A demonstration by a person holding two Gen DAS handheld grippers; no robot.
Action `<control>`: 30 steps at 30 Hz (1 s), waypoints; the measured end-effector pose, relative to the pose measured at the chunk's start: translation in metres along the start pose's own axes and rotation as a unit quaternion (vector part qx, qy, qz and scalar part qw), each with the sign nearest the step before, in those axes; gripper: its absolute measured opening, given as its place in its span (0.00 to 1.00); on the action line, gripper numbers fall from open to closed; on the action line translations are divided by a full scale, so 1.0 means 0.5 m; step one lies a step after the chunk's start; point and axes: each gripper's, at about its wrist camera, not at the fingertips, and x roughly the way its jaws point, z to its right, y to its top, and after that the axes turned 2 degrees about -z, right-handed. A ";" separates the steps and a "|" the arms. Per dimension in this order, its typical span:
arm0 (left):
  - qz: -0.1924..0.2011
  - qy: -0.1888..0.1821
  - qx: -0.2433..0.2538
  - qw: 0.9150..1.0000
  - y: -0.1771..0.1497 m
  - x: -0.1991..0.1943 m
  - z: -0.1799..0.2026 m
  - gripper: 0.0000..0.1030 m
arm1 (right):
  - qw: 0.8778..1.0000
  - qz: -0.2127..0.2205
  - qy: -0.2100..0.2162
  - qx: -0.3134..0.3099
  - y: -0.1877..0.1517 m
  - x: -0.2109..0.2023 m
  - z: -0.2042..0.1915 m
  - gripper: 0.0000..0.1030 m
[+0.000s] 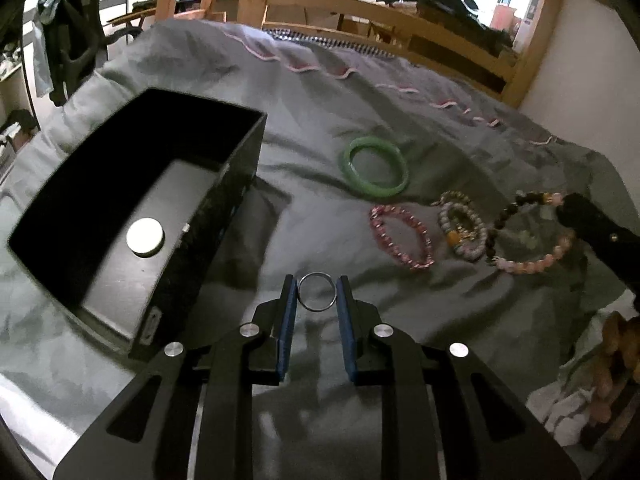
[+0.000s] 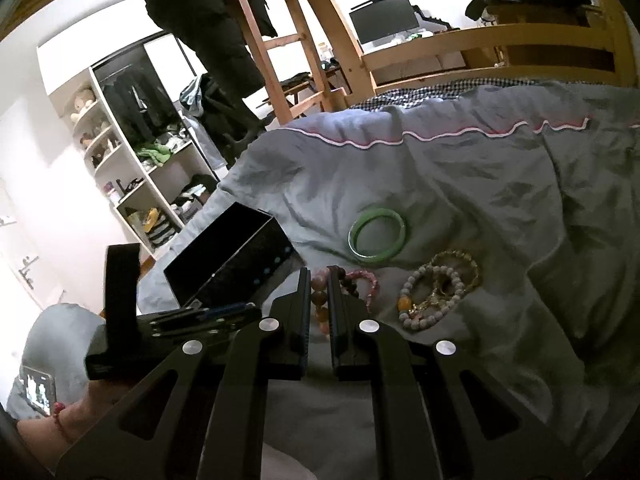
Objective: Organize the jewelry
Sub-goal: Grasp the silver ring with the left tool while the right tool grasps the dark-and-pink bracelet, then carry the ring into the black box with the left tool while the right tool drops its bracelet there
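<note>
My left gripper is shut on a thin silver ring, held above the grey bedspread just right of the open black box. A silver disc lies in the box. My right gripper is shut on a dark and peach bead bracelet, which also shows in the left wrist view with that gripper at its far end. A green bangle, a pink bead bracelet and a pile of pale bead bracelets lie on the bed.
The grey bedspread is rumpled, with a pink trim. A wooden bed frame runs behind it. In the right wrist view the green bangle, the pale bracelets, the box and white shelves show.
</note>
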 end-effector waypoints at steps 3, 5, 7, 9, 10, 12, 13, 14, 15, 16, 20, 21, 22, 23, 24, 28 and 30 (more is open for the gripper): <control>0.015 0.003 -0.002 1.000 0.000 -0.034 0.004 0.19 | 1.000 0.005 -0.005 -0.002 0.013 -0.008 -0.008 0.09; 0.026 0.005 -0.002 1.000 -0.003 -0.058 0.005 0.19 | 1.000 0.012 -0.006 -0.003 0.022 -0.016 -0.015 0.09; 0.034 0.008 -0.003 0.999 -0.001 -0.078 0.004 0.19 | 1.000 0.014 -0.005 -0.005 0.036 -0.023 -0.026 0.09; 0.049 0.012 -0.004 0.999 0.003 -0.101 0.001 0.19 | 1.000 0.015 -0.007 -0.014 0.050 -0.027 -0.041 0.09; 0.054 0.015 -0.004 0.998 0.006 -0.109 0.000 0.19 | 1.000 0.015 -0.005 -0.017 0.055 -0.029 -0.048 0.09; 0.064 0.018 -0.006 0.998 0.014 -0.129 -0.006 0.19 | 1.000 0.016 -0.002 -0.026 0.068 -0.031 -0.066 0.09; 0.067 0.017 -0.008 0.998 0.016 -0.136 -0.010 0.19 | 0.999 0.016 0.000 -0.029 0.073 -0.030 -0.072 0.09; 0.070 0.019 -0.011 0.997 0.020 -0.142 -0.014 0.19 | 0.999 0.017 0.003 -0.032 0.078 -0.030 -0.080 0.09; 0.073 0.020 -0.012 0.997 0.022 -0.145 -0.017 0.19 | 0.999 0.017 0.003 -0.038 0.085 -0.029 -0.090 0.09; 0.075 0.022 -0.016 0.997 0.026 -0.148 -0.021 0.19 | 0.999 0.016 0.004 -0.044 0.092 -0.027 -0.100 0.09; 0.087 0.030 -0.029 0.995 0.035 -0.163 -0.039 0.19 | 0.998 0.016 0.008 -0.058 0.113 -0.020 -0.130 0.09; 0.091 0.033 -0.032 0.995 0.036 -0.168 -0.043 0.19 | 0.998 0.016 0.010 -0.063 0.121 -0.015 -0.142 0.09; 0.097 0.037 -0.034 0.994 0.039 -0.172 -0.047 0.19 | 0.998 0.016 0.013 -0.064 0.126 -0.011 -0.149 0.09; 0.106 0.045 -0.036 0.993 0.040 -0.178 -0.051 0.19 | 0.998 0.016 0.016 -0.067 0.131 -0.007 -0.157 0.09; 0.117 0.051 -0.039 0.991 0.040 -0.184 -0.055 0.19 | 0.997 0.015 0.020 -0.071 0.138 -0.001 -0.168 0.09; 0.125 0.060 -0.053 0.989 0.041 -0.191 -0.079 0.19 | 0.996 0.011 0.034 -0.085 0.162 0.034 -0.208 0.09; 0.126 0.065 -0.059 0.988 0.042 -0.194 -0.089 0.19 | 0.995 0.011 0.042 -0.091 0.171 0.048 -0.229 0.09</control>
